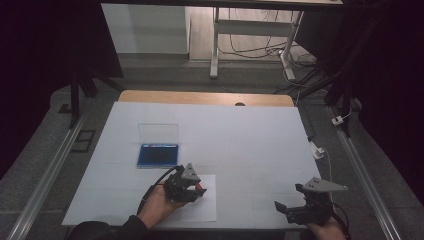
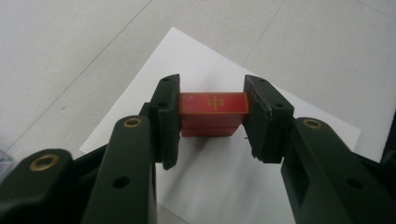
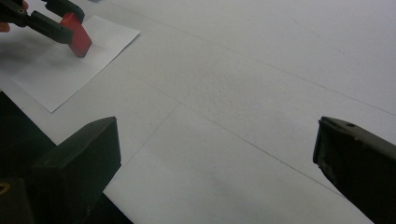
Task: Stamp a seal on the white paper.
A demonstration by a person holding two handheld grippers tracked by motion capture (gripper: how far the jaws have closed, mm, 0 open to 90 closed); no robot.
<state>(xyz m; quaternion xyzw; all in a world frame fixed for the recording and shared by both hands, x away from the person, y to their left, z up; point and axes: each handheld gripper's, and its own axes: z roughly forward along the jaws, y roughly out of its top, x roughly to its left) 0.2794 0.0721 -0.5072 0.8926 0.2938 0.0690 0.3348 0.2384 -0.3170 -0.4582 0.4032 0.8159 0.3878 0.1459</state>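
Where the near-left part of the white surface [image 1: 240, 145] carries a loose sheet of white paper [image 1: 202, 207], a small red block [image 2: 213, 113] held just above or on that sheet; cannot tell which. Rectangular, bright red, with a thin gold line border and a gold cross-like mark on its upper face, and a seam running along its near side. Clamped between the black jaws of the left gripper [image 2: 212, 116], one jaw flat against each end of the block, closed only as far as the block's width. In the right gripper view, seen at the far left as a red slab [image 3: 77, 39] tilted down toward the paper. Left hand [image 1: 157, 202] wrapped round the gripper body, cable looping off to the left.

Right gripper [image 1: 292, 209] at the near-right edge of the surface, well apart from the block, jaws spread wide with nothing between them, only bare white surface beyond.

Farther off on the left, a blue case [image 1: 158, 154] with a clear lid standing upright behind it.
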